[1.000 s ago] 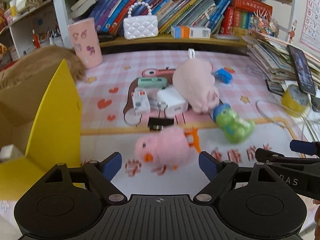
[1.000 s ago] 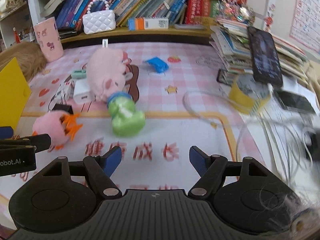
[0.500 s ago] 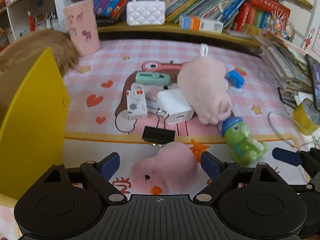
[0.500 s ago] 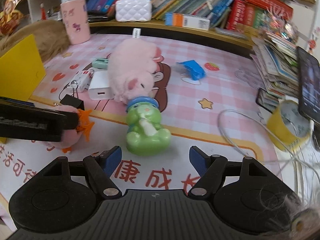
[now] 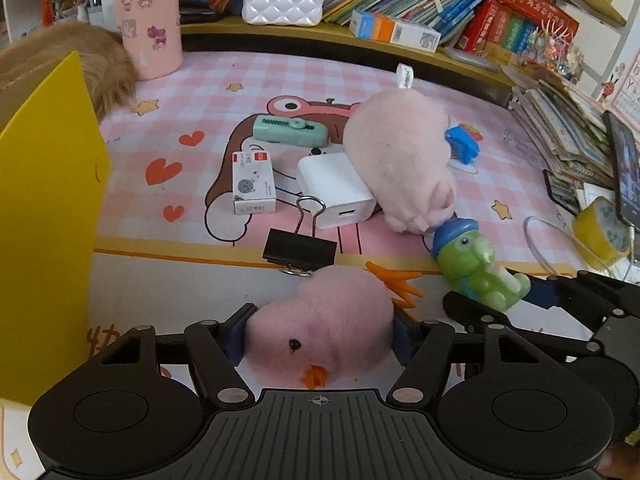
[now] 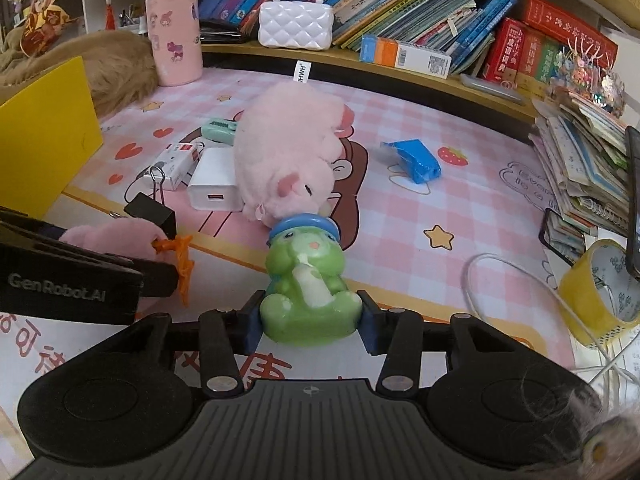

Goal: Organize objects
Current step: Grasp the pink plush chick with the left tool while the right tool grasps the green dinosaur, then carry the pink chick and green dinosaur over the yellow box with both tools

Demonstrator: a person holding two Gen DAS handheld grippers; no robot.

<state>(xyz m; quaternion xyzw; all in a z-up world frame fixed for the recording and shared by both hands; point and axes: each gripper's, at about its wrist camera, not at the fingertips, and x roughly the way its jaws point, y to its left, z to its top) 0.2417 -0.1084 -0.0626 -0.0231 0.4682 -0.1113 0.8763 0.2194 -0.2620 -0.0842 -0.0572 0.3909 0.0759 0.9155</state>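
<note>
Left gripper (image 5: 320, 332) had closed its fingers against both sides of the pink plush chick (image 5: 320, 324), near edge of the mat. Right gripper (image 6: 308, 320) pinched the green dinosaur toy (image 6: 306, 284) at its base, just right of the chick. Judgement: squeeze the plush deeper before lifting; raise the chick clear of the binder clip (image 5: 300, 246) touching its far side; yellow box (image 5: 44, 220) stood left.

A yellow box (image 5: 48, 220) is cut off by the left edge. The pink plush chick (image 5: 320, 320) hides both fingertips of the left gripper (image 5: 320, 338); a phone (image 6: 633, 200) runs off the right edge.
</note>
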